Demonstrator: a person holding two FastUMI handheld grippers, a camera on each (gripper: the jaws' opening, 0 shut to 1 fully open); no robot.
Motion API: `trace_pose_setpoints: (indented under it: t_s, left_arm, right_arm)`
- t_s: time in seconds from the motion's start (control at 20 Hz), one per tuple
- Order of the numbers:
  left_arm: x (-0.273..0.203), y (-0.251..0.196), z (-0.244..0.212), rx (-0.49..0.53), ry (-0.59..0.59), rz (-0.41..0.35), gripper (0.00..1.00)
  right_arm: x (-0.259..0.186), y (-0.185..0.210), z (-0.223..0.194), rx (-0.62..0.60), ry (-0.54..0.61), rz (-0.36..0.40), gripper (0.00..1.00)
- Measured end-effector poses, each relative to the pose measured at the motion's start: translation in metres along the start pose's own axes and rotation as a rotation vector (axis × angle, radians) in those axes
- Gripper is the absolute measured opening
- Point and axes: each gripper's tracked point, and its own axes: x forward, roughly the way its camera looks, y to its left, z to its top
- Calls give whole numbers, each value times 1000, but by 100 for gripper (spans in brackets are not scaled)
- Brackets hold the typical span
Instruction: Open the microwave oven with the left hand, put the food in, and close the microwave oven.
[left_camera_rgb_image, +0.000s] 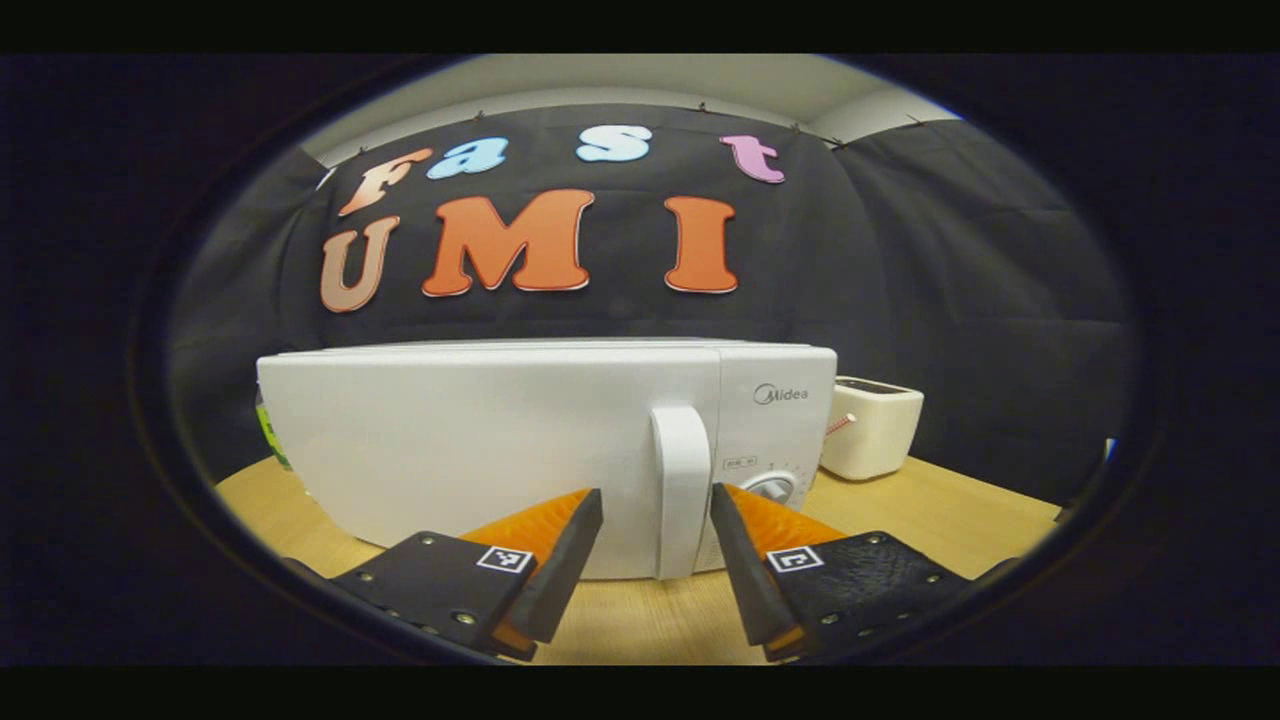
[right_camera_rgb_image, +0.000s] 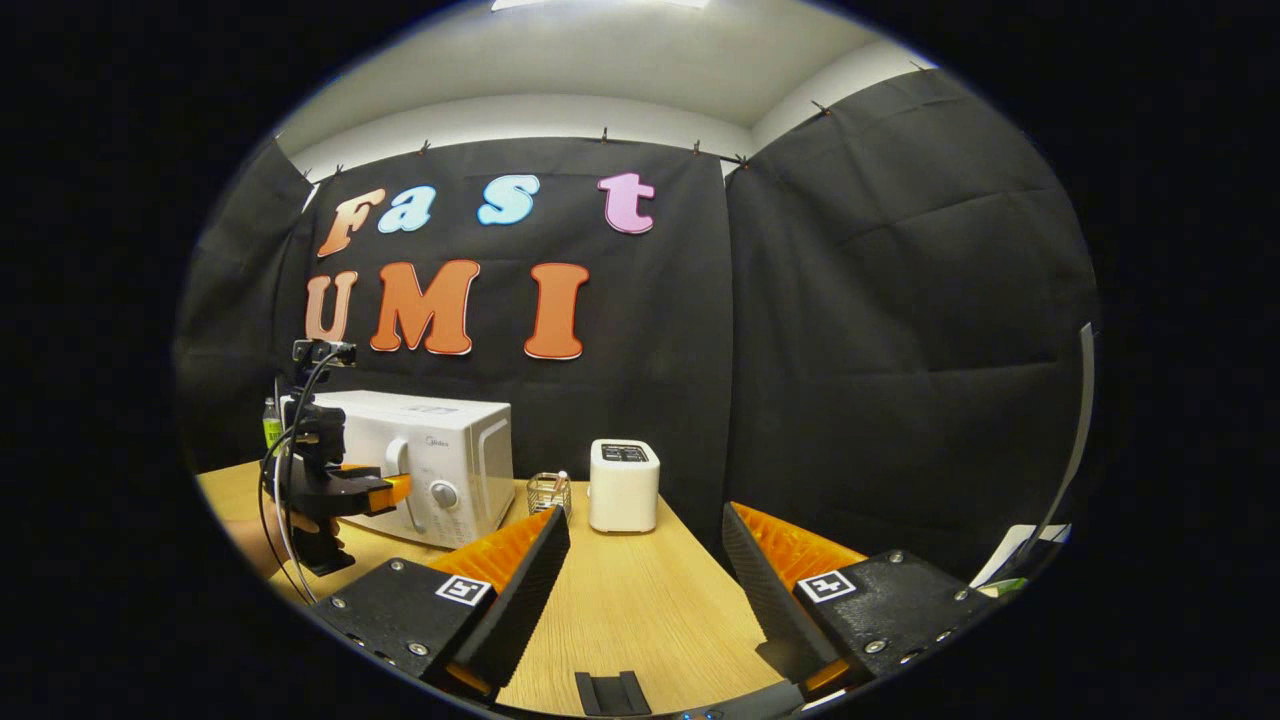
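White microwave (left_camera_rgb_image: 500, 450) on the wooden table (left_camera_rgb_image: 960, 510), close in front of the left gripper (left_camera_rgb_image: 655, 505) in the left gripper view. Door shut. Tall white handle (left_camera_rgb_image: 681, 490) standing up on the right edge of the door. Round knob (left_camera_rgb_image: 770, 487) just right of the handle, low on the front panel. Left gripper wide open, one finger on each side of the handle, holding nothing; cannot tell if the fingers touch the door. Something green (left_camera_rgb_image: 268, 432) peeking out behind the microwave's left end, too hidden to name.

In the right gripper view, same microwave (right_camera_rgb_image: 440, 455) seen far off on the left of the table (right_camera_rgb_image: 640, 610), with the left gripper (right_camera_rgb_image: 400, 490) up against its front by the handle and a hand (right_camera_rgb_image: 300, 525) holding that gripper from below. Cable looping down from it.

White toaster (right_camera_rgb_image: 623, 485) to the right of the microwave, a bit apart from it. Small wire basket (right_camera_rgb_image: 548, 492) between the two, just beside the toaster; something small and pale sticking up in it, too tiny to tell what.

Right gripper (right_camera_rgb_image: 645, 550) wide open too, holding nothing, up over bare table, well apart from the microwave
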Motion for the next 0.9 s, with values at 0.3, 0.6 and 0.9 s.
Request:
trace_pose_setpoints:
  t_s: [0.3,0.6,0.9]
  left_arm:
    - [6,-14,-4,-17,-5,-34,27]
    - [0,-14,-4,-44,-20,-63,13]
    - [-37,-15,-8,-25,-53,-65,10]
  right_arm:
    - [4,-7,-16,24,31,-9,96]
    - [6,4,-29,54,55,18,96]
    - [8,16,-42,64,93,40,95]
